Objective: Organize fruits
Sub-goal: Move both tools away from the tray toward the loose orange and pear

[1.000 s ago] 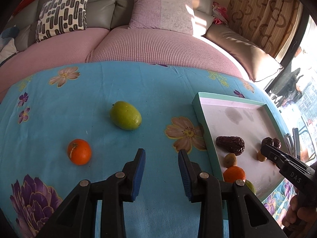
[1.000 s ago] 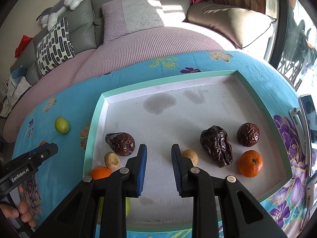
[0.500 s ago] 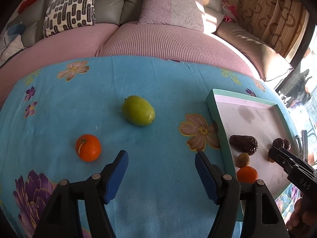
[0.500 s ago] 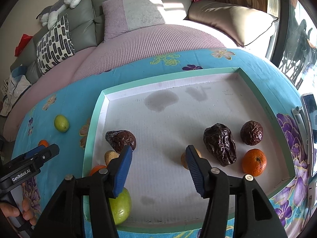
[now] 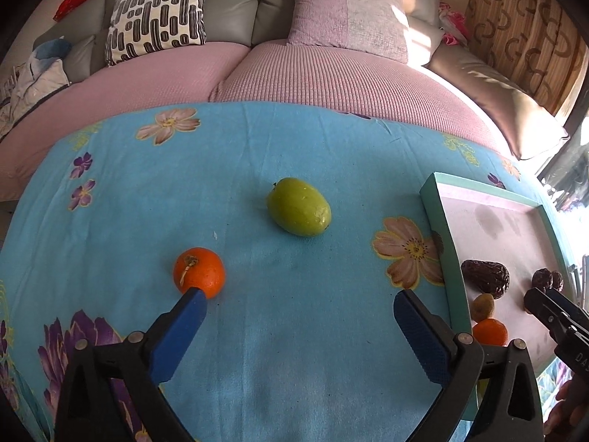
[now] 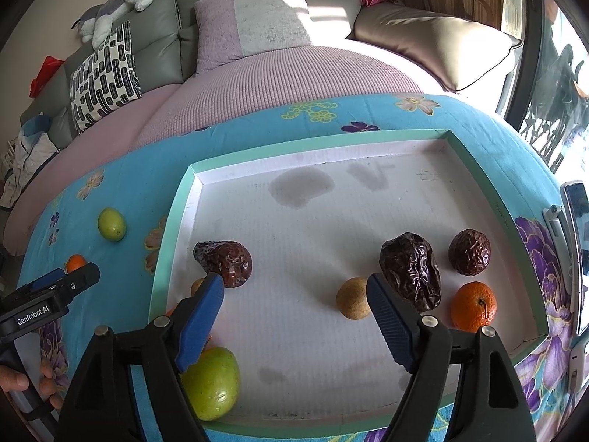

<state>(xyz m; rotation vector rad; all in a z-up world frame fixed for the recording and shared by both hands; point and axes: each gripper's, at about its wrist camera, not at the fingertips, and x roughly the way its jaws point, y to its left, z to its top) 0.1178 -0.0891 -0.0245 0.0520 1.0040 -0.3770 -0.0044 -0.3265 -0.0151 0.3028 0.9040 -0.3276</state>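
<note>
Currently left gripper (image 5: pixel 300 313) spread wide, empty, low in frame; green fruit (image 5: pixel 299 207) at centre on blue cloth (image 5: pixel 257 154), tangerine (image 5: pixel 199 272) lower left. Right gripper (image 6: pixel 294 294) wide, empty, over tray (image 6: pixel 176 217). Advice: centre fruit between fingers, squeeze gently.

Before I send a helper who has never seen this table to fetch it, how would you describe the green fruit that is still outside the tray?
On the blue flowered tablecloth, look left of the mint-rimmed tray, out on the open cloth. Two loose fruits lie there: take the green fruit, egg-shaped, smooth and larger, farther toward the sofa than the small round orange.
</note>
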